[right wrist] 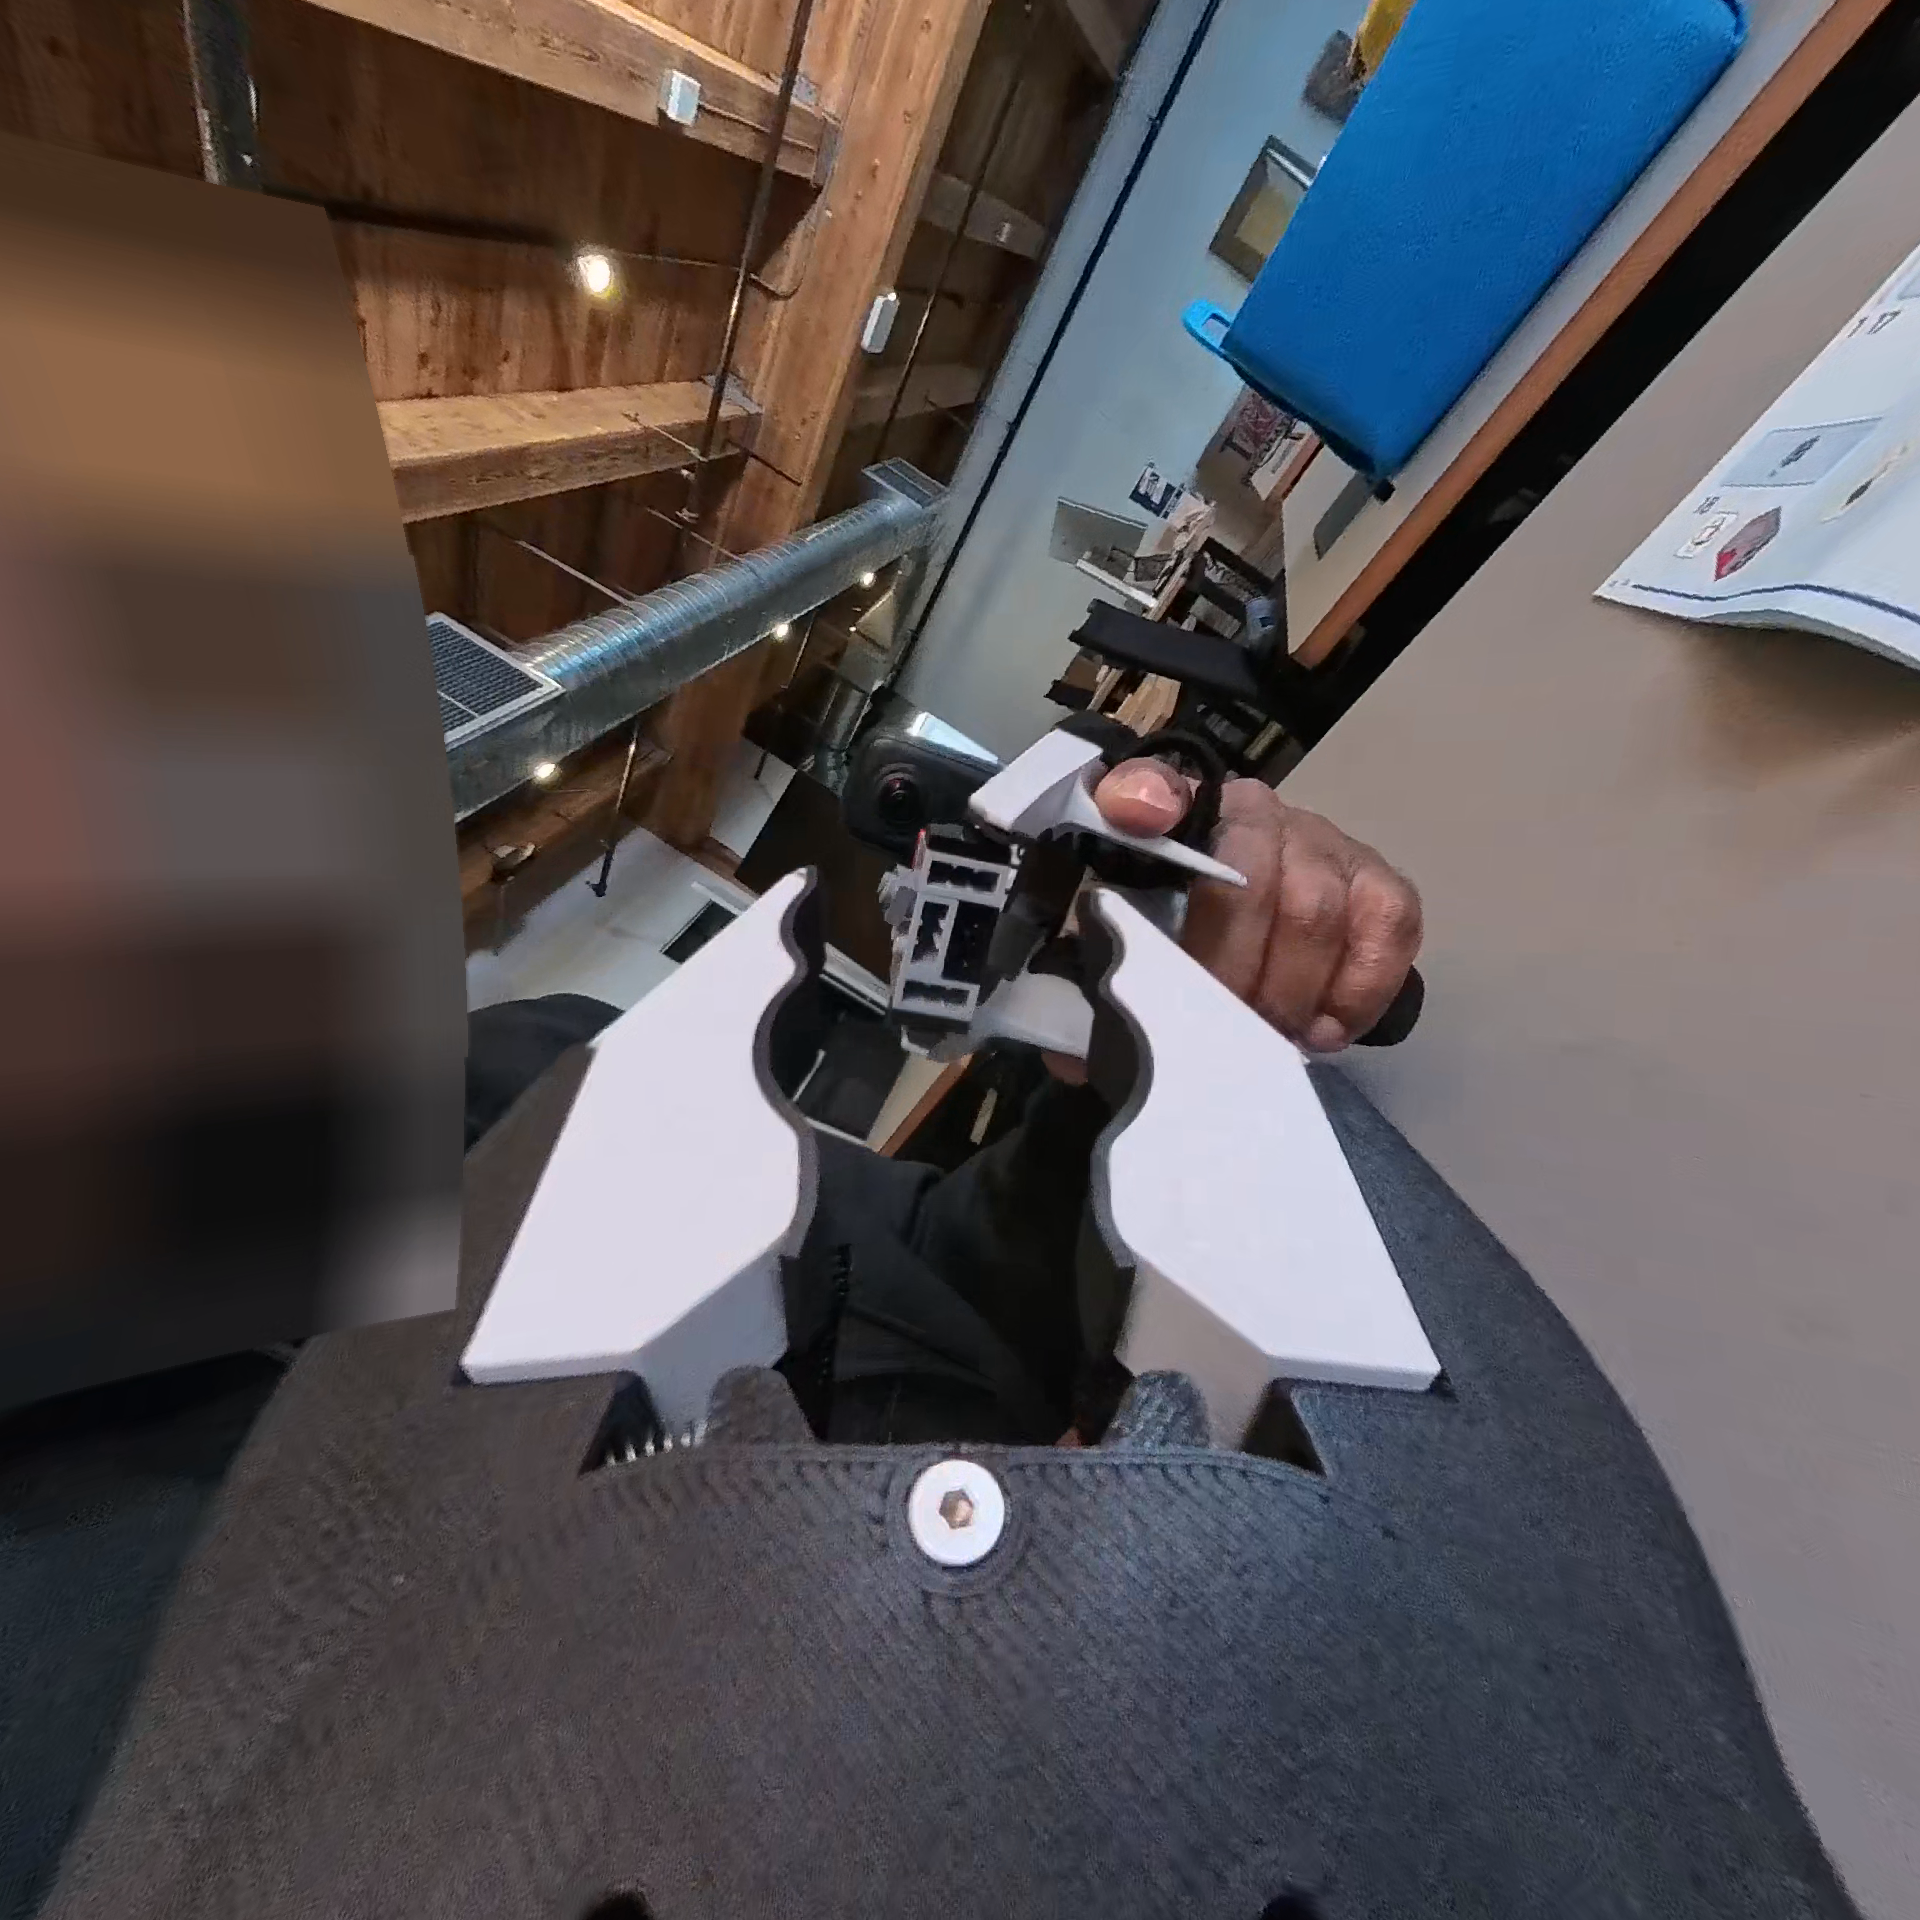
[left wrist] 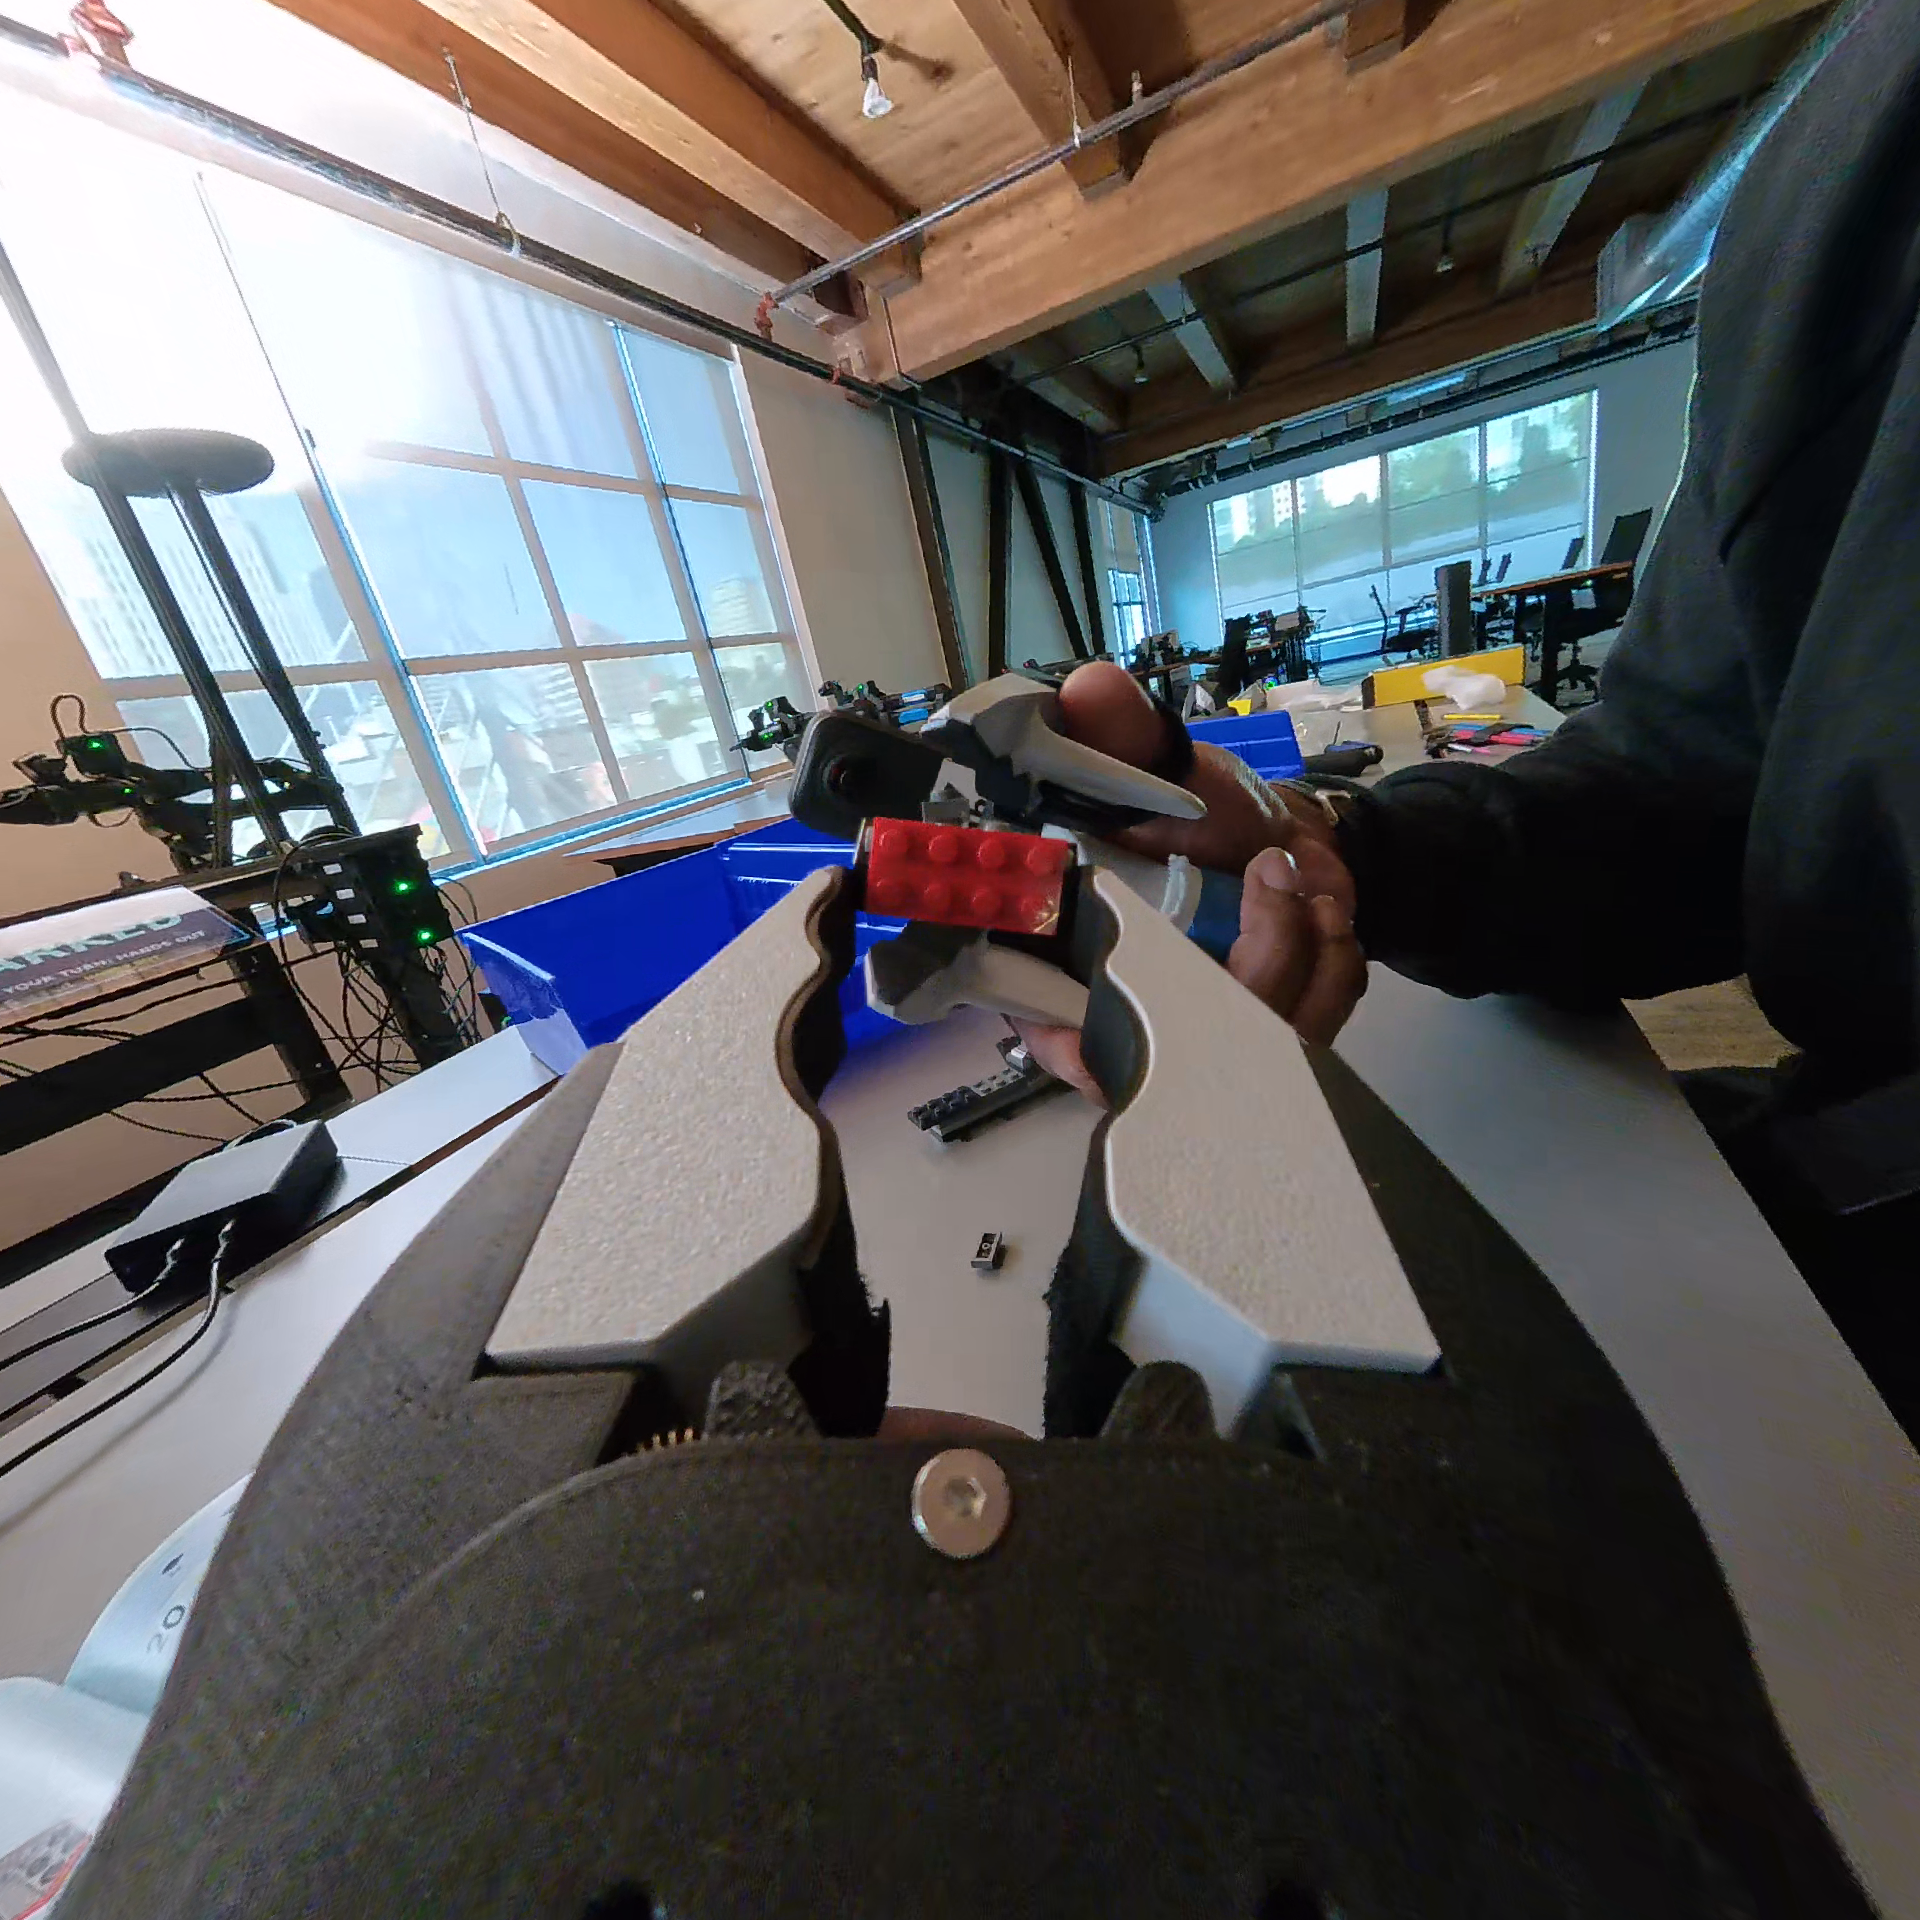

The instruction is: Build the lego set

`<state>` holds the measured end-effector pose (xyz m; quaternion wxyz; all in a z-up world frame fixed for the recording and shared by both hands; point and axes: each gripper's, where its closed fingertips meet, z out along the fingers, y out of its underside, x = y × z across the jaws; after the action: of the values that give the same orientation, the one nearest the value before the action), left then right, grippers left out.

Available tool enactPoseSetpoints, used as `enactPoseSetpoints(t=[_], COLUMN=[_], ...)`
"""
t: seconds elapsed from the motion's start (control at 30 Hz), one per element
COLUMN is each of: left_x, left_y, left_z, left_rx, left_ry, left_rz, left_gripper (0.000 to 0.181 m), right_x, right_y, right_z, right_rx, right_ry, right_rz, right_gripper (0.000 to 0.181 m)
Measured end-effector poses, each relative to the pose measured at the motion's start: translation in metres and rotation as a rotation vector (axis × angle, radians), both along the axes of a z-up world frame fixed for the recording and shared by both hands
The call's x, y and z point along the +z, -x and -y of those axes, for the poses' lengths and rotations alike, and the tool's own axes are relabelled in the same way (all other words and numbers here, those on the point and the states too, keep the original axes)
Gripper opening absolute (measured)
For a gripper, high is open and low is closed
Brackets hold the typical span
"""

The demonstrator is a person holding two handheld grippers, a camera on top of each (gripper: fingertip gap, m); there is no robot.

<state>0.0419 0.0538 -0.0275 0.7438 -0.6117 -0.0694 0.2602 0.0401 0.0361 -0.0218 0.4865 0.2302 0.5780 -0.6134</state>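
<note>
While the two tools face each other above the table (left wrist: 1403, 1143), the left gripper (left wrist: 966, 894) is clamped on the red brick (left wrist: 971, 878), one finger on each short end. The brick's long axis therefore runs from finger to finger. Its studs face the left camera, and its grey underside faces the right one.

The right gripper (right wrist: 951, 899) meets the brick head-on from the far side with its fingers spread apart. They straddle the brick across its short axis, at right angles to the left grip, and I see a gap on at least one side.

Below the brick, some black plates (left wrist: 987, 1101) lie on the table. As I judge it, any handover or pressing turns on that crossed grip: the right fingers can only close on the long sides.
</note>
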Motion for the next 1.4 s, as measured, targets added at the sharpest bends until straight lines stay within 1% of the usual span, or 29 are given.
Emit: enactPoseSetpoints(t=[0.33, 0.47, 0.5, 0.6, 0.63, 1.13, 1.23, 1.33, 1.4], left_x=[-0.003, -0.004, -0.004, -0.005, -0.006, -0.010, -0.011, -0.015, -0.013], left_y=[-0.004, -0.004, -0.004, -0.002, -0.002, 0.002, 0.004, 0.008, 0.008], left_z=[-0.003, -0.004, -0.004, -0.003, -0.003, -0.002, -0.002, -0.002, 0.000], left_rx=[-0.020, -0.022, -0.023, -0.015, -0.013, -0.004, -0.009, -0.020, -0.034], left_ry=[0.021, 0.024, 0.024, 0.028, 0.029, 0.032, 0.023, 0.004, -0.021], left_rz=[-0.010, -0.010, -0.009, -0.002, 0.000, 0.014, 0.045, 0.110, 0.138], left_gripper=[0.042, 0.042, 0.041, 0.041, 0.041, 0.041, 0.042, 0.042, 0.041], right_x=[-0.009, -0.008, -0.006, -0.001, -0.001, -0.006, -0.007, -0.005, 0.002], right_y=[-0.007, -0.008, -0.008, -0.007, -0.007, -0.004, -0.001, 0.006, 0.010], right_z=[0.005, 0.006, 0.005, 0.004, 0.004, 0.006, 0.007, 0.005, 0.001], right_rx=[0.048, 0.058, 0.059, 0.047, 0.039, -0.021, -0.051, -0.126, -0.169], right_ry=[-0.014, 0.011, 0.021, 0.058, 0.057, 0.035, 0.020, 0.016, 0.041], right_rz=[0.022, 0.033, 0.033, 0.017, 0.005, -0.093, -0.143, -0.270, -0.330], right_gripper=[0.045, 0.041, 0.040, 0.022, 0.020, 0.021, 0.021, 0.021, 0.021])
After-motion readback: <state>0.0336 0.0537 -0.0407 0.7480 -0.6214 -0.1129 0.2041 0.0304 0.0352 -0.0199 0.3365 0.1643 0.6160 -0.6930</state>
